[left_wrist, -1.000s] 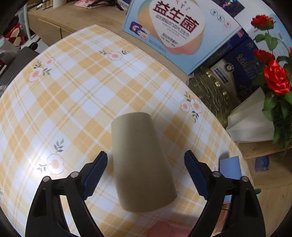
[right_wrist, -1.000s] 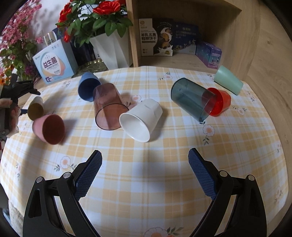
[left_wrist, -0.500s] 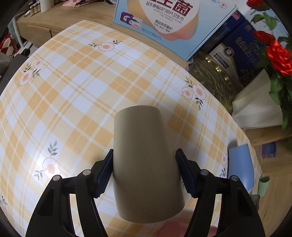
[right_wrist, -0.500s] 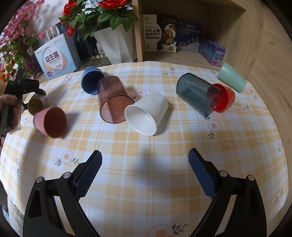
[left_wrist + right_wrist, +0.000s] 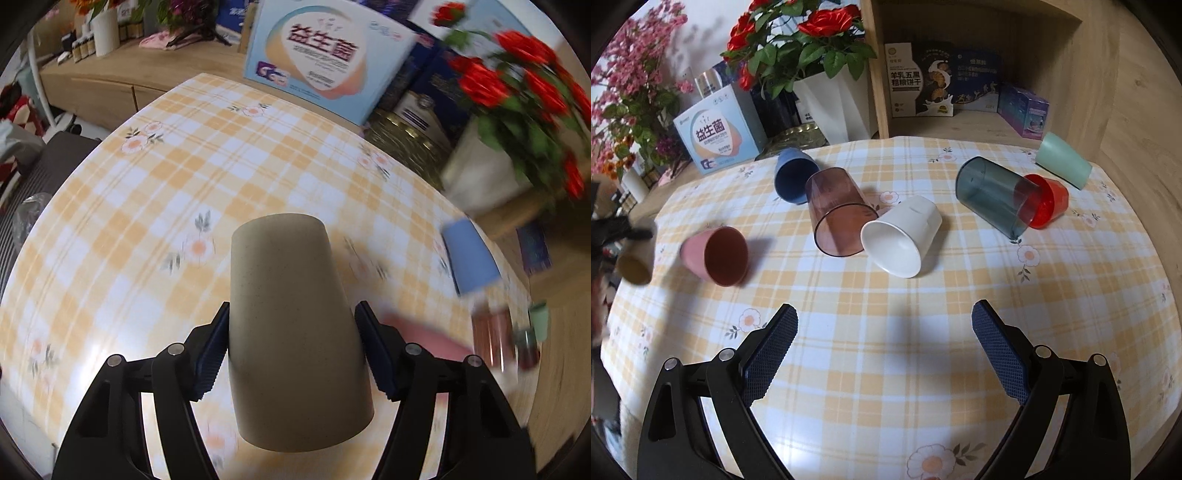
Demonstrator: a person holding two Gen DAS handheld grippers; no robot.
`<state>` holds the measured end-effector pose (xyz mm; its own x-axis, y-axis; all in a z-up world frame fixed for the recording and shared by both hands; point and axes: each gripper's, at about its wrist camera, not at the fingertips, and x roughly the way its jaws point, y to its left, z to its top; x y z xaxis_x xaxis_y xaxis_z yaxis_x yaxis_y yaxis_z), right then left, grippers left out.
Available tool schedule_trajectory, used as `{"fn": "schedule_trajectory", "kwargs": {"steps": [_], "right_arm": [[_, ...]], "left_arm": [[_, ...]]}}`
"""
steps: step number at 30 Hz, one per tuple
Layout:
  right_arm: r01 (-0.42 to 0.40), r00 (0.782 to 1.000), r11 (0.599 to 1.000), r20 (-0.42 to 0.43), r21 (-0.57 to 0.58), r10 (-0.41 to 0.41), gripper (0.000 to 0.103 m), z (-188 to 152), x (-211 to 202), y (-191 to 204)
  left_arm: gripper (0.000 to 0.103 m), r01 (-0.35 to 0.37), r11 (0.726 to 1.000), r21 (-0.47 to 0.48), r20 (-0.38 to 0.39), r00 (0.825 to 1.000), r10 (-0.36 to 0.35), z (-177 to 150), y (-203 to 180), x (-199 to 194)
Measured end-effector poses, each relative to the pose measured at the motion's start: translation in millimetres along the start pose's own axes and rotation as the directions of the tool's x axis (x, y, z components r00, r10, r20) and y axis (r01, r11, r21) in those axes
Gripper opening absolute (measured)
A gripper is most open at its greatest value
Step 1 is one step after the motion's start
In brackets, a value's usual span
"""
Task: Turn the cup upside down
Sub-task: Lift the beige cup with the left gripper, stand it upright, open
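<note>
My left tongs (image 5: 293, 343) are closed on the tan cup (image 5: 291, 328), both blue pads pressed flat against its sides near the wide end; the cup's closed base points away from the camera and its open mouth faces back toward me. In the right wrist view the same cup (image 5: 633, 264) shows at the far left edge of the table (image 5: 923, 369), held beside the pink cup (image 5: 716, 254), and it looks lifted clear of the cloth, though that corner is blurred and I cannot be sure of the gap. I judge the grasp done and the turning step in hand: the blur across the left view suggests the wrist is in motion. The next move, as I see it, calls for rolling the wrist until the mouth faces down, then lowering the rim squarely onto a bare patch of cloth and only then letting go. The pink cup lies close by, so I want to set down a little away from it. The grip sits near the wide rim of a tapered wall, so the cup may slip if I ease the squeeze. My right tongs (image 5: 884, 354) hang wide open over the near part of the table, holding nothing, well apart from the white cup (image 5: 901, 240) and the rest
</note>
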<state>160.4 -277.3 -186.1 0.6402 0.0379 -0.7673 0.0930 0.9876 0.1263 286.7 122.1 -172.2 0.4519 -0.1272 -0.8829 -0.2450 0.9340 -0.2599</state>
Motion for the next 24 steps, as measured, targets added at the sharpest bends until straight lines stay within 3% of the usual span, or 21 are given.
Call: {"fn": "schedule_trajectory", "kwargs": {"steps": [4,10,13,17,24], "right_arm": [[-0.010,1.000,0.999,0.016,0.051,0.009,0.092,-4,-10,-12],[-0.012,1.000,0.996,0.028,0.086,0.009,0.092,-14,-25,-31],[-0.002,0.999,0.996,0.039,0.094,-0.001,0.092,-17,-34,-40],[0.025,0.998,0.992,0.051,0.126,-0.032,0.092,-23,-48,-59],[0.059,0.997,0.984,0.047,0.171,-0.068,0.092,-32,-59,-80]], "left_arm": [[0.065,0.024,0.997,0.080,-0.045,0.999,-0.020,-63,-30,-17],[0.065,0.155,0.976,0.153,-0.157,0.979,-0.131,-136,-99,-8],[0.065,0.221,0.950,0.222,-0.208,0.962,-0.175,-160,-142,6],[0.065,0.241,0.923,0.301,-0.232,0.957,-0.175,-185,-187,17],[0.065,0.240,0.899,0.366,-0.230,0.960,-0.162,-203,-215,27]]}}
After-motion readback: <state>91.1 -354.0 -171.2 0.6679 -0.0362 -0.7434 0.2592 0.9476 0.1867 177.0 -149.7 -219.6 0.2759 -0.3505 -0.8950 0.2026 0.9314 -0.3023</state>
